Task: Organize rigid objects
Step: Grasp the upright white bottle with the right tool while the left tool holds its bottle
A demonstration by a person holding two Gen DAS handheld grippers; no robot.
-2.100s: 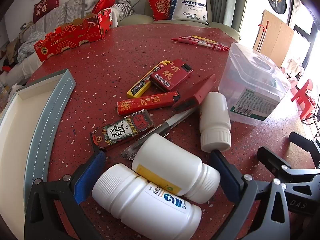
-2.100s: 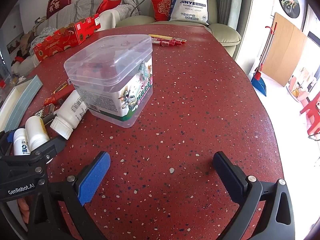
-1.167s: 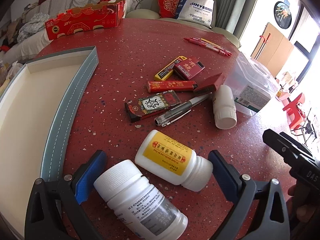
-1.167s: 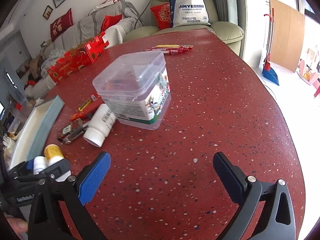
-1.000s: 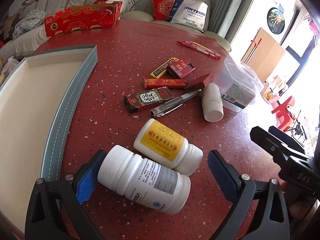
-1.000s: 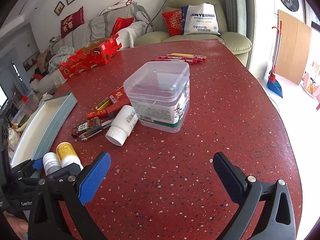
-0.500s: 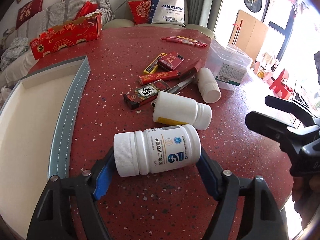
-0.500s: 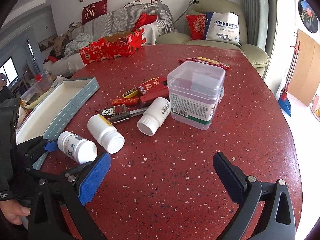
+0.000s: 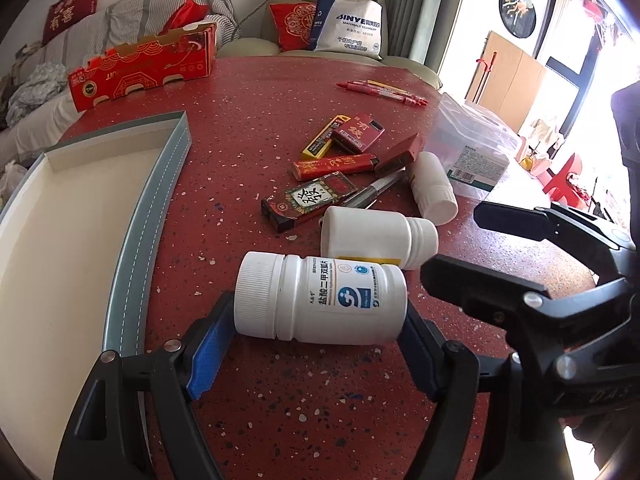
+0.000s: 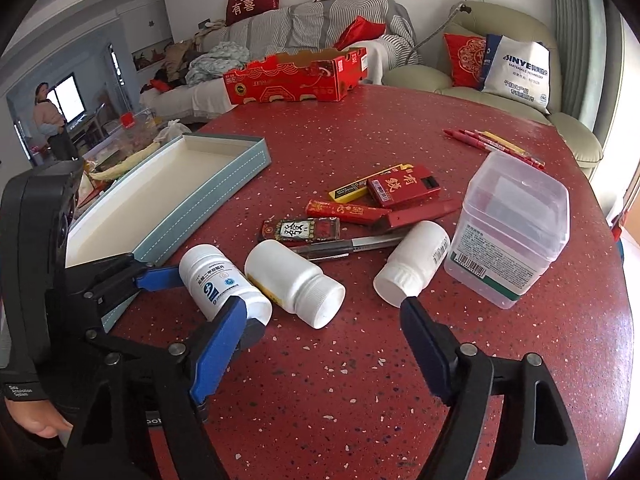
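My left gripper (image 9: 316, 336) is shut on a white pill bottle with a blue logo (image 9: 320, 300), held sideways just above the red table; it also shows in the right wrist view (image 10: 220, 280). A second white bottle (image 9: 376, 236) lies right behind it, and a third (image 9: 432, 188) lies further back. My right gripper (image 10: 324, 344) is open and empty, its fingers to either side of the second bottle (image 10: 292, 280). The blue-rimmed tray (image 9: 156, 184) with a cream floor lies to the left.
Red card boxes (image 9: 332, 164), a yellow cutter (image 9: 320, 140) and a pen (image 9: 372, 190) lie mid-table. A clear lidded plastic box (image 10: 512, 224) stands to the right. Red pens (image 9: 384, 90) and a long red carton (image 9: 140, 66) lie at the far side.
My left gripper has closed on the logo bottle and lifted it sideways off the table. My right gripper has swung left toward the bottles and stayed open.
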